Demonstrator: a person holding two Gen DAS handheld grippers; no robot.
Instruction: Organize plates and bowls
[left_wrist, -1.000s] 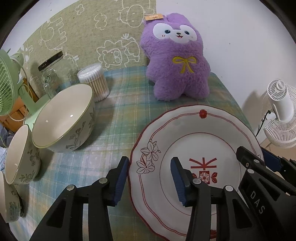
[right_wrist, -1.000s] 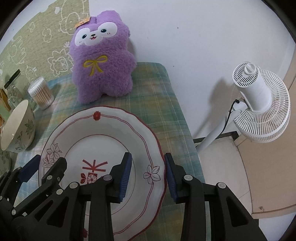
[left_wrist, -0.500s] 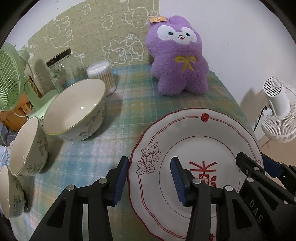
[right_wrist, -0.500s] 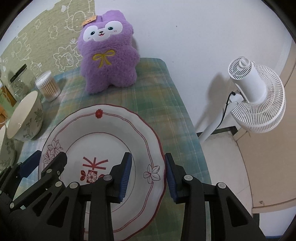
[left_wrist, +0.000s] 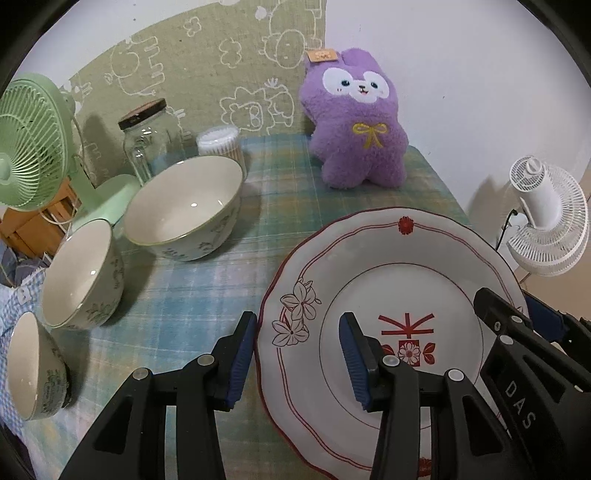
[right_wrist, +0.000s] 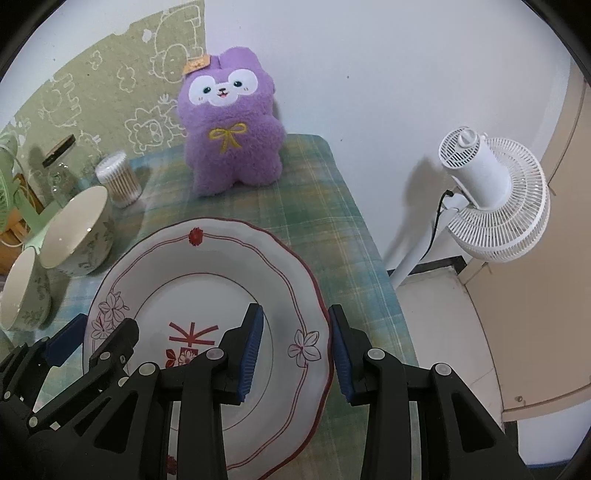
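Observation:
A large white plate (left_wrist: 388, 280) with red trim and flower prints lies on the plaid tablecloth; it also shows in the right wrist view (right_wrist: 207, 273). My left gripper (left_wrist: 297, 354) is open, its jaws straddling the plate's left rim. My right gripper (right_wrist: 295, 349) is open, its jaws straddling the right rim. Three floral bowls stand to the left: a large one (left_wrist: 184, 206), a medium one (left_wrist: 79, 277) and a small one (left_wrist: 31, 365). All three look empty.
A purple plush toy (left_wrist: 356, 122) stands at the back of the table. A glass jar (left_wrist: 146, 140), a cotton-swab tub (left_wrist: 219, 142) and a green fan (left_wrist: 33, 147) are at the back left. A white floor fan (right_wrist: 487, 199) stands past the table's right edge (right_wrist: 373, 254).
Both grippers have drawn back and risen a little, so more of the table and all three bowls show. Both stay open around the plate's rims. The plate has not moved.

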